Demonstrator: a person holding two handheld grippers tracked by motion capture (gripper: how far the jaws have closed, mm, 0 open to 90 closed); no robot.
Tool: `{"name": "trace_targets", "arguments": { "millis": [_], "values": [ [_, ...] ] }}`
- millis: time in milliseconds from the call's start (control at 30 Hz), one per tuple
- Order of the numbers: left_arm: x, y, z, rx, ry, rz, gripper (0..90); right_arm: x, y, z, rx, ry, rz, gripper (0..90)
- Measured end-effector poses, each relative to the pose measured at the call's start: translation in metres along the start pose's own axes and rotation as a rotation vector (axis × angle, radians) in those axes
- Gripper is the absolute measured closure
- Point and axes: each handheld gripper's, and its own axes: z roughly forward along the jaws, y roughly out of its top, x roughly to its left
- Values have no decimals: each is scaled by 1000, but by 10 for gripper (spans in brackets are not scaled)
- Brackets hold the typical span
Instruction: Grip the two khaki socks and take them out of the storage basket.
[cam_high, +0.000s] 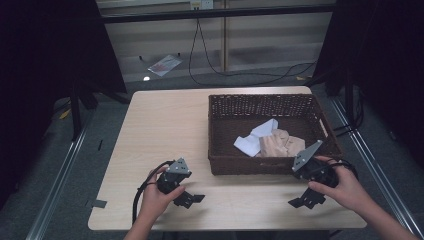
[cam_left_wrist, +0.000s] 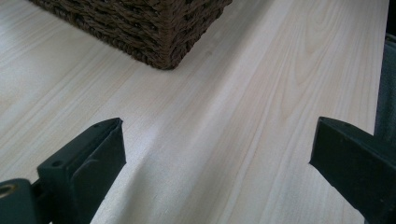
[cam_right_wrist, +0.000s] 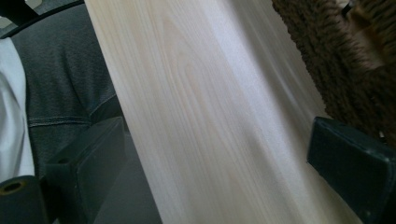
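While both claws idle, wicker basket (cam_high: 220, 145) holds white cloth (cam_high: 256, 137), tan cloth (cam_high: 281, 143)

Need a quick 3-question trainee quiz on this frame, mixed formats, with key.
1. True or false: the left gripper is shut on a cloth.
2. Multiple choice. Where do the white cloth and tan cloth lie? A) on the bare table B) inside the wicker basket C) on the floor
3. Fill in: the right gripper is held near the basket's ____ side, seen from the high view.

Key: 1 false, its jaws stand wide apart over bare wood. 2 B. 3 near (front), at its right corner.
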Motion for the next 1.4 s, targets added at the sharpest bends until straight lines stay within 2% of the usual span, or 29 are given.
{"name": "trace_targets", "arguments": {
  "millis": [133,167,600,633,867,900,1067,1133,1400],
  "values": [
    [0,0,0,3,-1,0,30,-1,5,-10,-8,6,-7,46],
    [0,0,-1,3,-1,-1,29,-1,8,-14,-1,20,-12,46],
    [0,0,0,2,-5,-2,29,-7,22,-40,4,30,-16,47],
    [0,0,0,2,-6,-2,29,-7,24,-43,5,36,-3,48],
    [0,0,0,0,-6,-4,29,-15,33,-56,-6,37,2,47],
    [0,0,0,15,-6,5,29,-17,34,-58,-6,38,6,47],
    [0,0,0,9,-6,2,29,-24,40,-62,-17,40,23,46],
    [1,0,-1,26,-7,5,29,-29,43,-64,-29,40,24,46],
    [1,0,1,22,-12,2,29,-46,49,-69,-56,22,76,44]
  ]
}}
